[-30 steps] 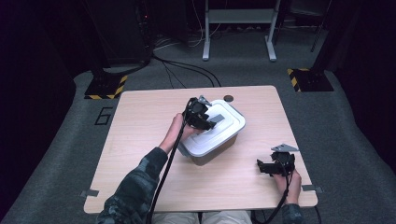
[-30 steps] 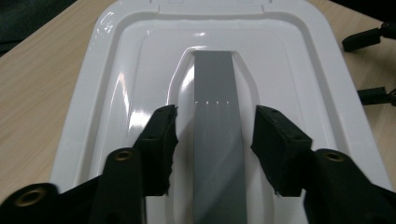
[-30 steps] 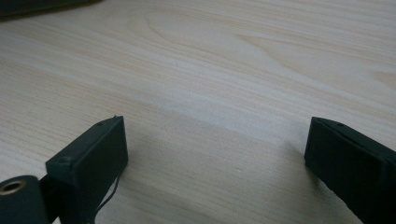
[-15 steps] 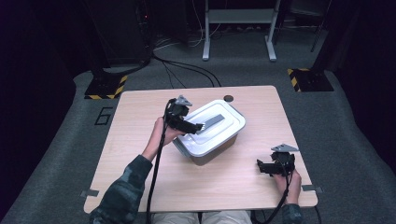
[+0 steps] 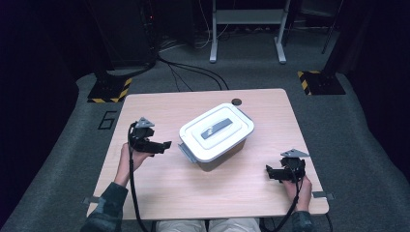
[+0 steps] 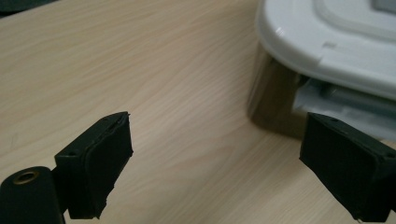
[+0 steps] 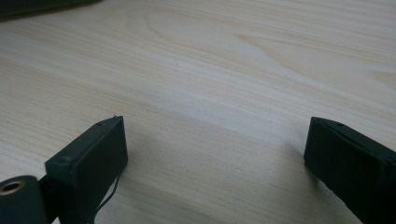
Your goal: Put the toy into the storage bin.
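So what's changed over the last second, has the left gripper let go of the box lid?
Yes. The left gripper has come off the white lid and drawn back to the table's left side; its jaws have just been opening and now stand wide with nothing between them. The lidded container sits mid-table with the lid on. The right gripper stayed at the near right, open and empty, and the table is as before.

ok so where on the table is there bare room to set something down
Bare wood lies between the left gripper and the lidded white box, between the box and the right gripper, and along the table far edge. The middle, around the box, is crowded.
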Tool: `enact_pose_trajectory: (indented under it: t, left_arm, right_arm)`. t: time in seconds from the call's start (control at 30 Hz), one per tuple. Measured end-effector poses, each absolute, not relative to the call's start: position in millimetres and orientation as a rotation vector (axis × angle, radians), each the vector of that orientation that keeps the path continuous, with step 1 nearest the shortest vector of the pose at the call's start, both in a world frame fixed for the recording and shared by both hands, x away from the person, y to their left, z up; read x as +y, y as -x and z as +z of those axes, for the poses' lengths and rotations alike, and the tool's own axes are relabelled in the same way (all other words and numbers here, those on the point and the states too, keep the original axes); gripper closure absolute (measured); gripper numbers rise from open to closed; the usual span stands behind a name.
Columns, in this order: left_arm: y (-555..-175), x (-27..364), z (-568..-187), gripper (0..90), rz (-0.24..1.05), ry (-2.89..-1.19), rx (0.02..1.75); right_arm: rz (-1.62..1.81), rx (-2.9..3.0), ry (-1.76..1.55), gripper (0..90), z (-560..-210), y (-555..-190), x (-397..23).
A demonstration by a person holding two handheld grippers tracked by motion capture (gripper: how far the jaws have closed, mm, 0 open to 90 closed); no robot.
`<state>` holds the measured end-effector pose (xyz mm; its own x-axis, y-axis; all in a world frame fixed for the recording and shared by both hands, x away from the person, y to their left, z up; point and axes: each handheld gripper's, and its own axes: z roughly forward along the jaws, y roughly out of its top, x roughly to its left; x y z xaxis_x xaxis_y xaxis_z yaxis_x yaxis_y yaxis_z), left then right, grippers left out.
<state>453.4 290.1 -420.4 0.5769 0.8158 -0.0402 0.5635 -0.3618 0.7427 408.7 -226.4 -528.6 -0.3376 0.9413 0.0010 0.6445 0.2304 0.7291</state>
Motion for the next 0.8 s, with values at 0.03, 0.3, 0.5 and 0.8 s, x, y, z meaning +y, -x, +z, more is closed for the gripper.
enact_pose_trajectory:
  t: [0.03, 0.3, 0.5, 0.8]
  left_arm:
    - [-451.1, 296.1, -426.0, 8.7, 0.442, -2.064, 1.120]
    - [-438.0, 327.9, -463.8, 8.2, 0.453, -2.082, 1.235]
    - [-428.1, 343.1, -494.4, 7.1, 0.446, -2.060, 1.304]
    - [-414.8, 348.1, -525.1, 2.3, 0.536, -2.017, 1.366]
  right_arm:
    - [0.895, 2.067, -1.454, 5.3, -528.6, -408.7, -226.4]
    - [0.895, 2.066, -1.456, 5.3, -528.6, -408.7, -226.3]
    - [0.895, 2.066, -1.455, 5.3, -528.6, -408.7, -226.3]
    - [0.895, 2.066, -1.455, 5.3, -528.6, -408.7, -226.3]
